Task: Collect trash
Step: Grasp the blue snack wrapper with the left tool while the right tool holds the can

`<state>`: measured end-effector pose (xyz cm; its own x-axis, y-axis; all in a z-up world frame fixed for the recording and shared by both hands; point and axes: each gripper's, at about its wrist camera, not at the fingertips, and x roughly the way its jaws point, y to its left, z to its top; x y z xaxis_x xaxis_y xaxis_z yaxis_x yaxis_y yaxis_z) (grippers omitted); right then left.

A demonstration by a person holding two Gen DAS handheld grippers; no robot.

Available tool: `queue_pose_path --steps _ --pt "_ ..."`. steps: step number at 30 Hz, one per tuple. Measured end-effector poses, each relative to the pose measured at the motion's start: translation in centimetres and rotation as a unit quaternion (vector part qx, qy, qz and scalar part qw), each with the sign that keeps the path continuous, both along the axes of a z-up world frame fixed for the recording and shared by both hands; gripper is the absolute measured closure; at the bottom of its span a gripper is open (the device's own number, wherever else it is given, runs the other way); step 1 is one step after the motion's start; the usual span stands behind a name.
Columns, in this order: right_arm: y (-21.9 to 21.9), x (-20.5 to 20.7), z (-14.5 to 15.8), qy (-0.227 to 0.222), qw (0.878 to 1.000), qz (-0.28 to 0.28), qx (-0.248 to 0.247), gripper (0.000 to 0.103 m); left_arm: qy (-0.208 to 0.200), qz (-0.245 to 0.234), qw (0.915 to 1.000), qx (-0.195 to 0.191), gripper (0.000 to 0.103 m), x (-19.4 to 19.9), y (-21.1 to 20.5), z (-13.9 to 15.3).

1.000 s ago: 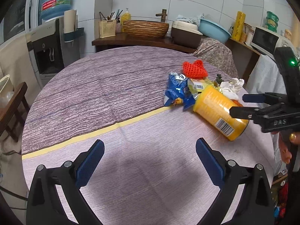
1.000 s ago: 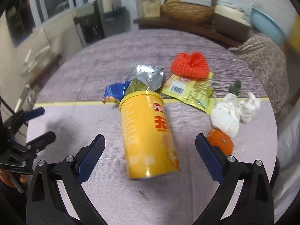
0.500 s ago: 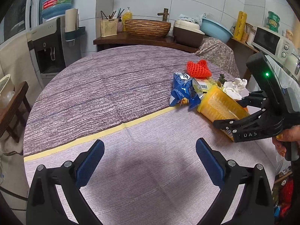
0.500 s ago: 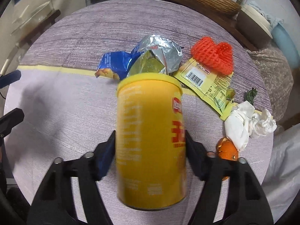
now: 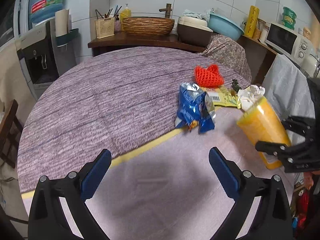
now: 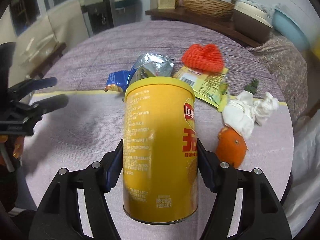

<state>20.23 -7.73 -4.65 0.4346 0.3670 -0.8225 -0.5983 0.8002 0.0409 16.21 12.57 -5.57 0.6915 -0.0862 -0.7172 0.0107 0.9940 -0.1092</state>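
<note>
Meanwhile, at a round table (image 5: 104, 92) under a purple cloth, the right gripper (image 6: 160, 160) is clamped on a yellow crisp canister (image 6: 160, 140), its blue pads (image 6: 112, 172) pressed to either side of the tube after its jaws closed in on it. The canister is held tilted over the table's near right edge, its yellow lid end pointing toward the rest of the litter. Just beyond it, toward the table's right side, lie a crumpled blue-and-silver snack bag (image 6: 148, 70), a flat yellow wrapper (image 6: 208, 82) with an orange foam fruit net (image 6: 202, 58) resting on its far end, a wad of white tissue (image 6: 246, 112) and a piece of orange peel (image 6: 231, 148) close to the right edge. The left gripper (image 5: 160, 172) hangs with jaws wide apart and nothing between them over the bare cloth at the near edge, well apart from the litter. A yellow tape line (image 5: 140, 150) crosses the cloth between that gripper and the snack bag.
</note>
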Motion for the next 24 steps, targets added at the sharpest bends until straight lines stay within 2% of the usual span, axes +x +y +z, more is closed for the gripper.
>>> queue_pose_path --steps 6,11,18,19,20,21,22,24 --pt "-4.3 -1.2 1.0 -0.009 0.996 -0.051 0.068 0.036 -0.002 -0.030 0.9995 0.005 0.006 2.5 -2.0 0.4" --pt "-6.6 -2.1 1.3 -0.021 0.992 -0.081 0.090 0.036 0.019 -0.058 0.9980 0.014 0.006 5.3 -4.4 -0.3" --pt "-8.4 -3.8 1.6 -0.028 0.987 -0.100 0.122 0.036 0.056 -0.060 0.9933 0.081 0.006 10.2 -7.2 -2.1" --pt "-8.6 -3.9 1.5 -0.027 0.987 -0.102 0.125 0.036 0.061 -0.058 0.9925 0.088 0.009 10.7 -7.4 -2.4" --pt "-8.9 -4.1 1.4 -0.027 0.986 -0.104 0.127 0.036 0.067 -0.058 0.9921 0.089 0.020 11.1 -7.5 -2.8" --pt "-9.2 -4.3 1.3 -0.026 0.985 -0.107 0.130 0.036 0.074 -0.059 0.9919 0.085 0.026 11.2 -7.4 -3.0" --pt "-9.4 -4.5 1.2 -0.026 0.985 -0.109 0.132 0.036 0.082 -0.058 0.9917 0.081 0.038 11.3 -7.3 -3.3" --pt "-9.8 -4.6 1.1 -0.025 0.984 -0.113 0.135 0.036 0.090 -0.054 0.9920 0.071 0.043 11.2 -7.0 -3.8"
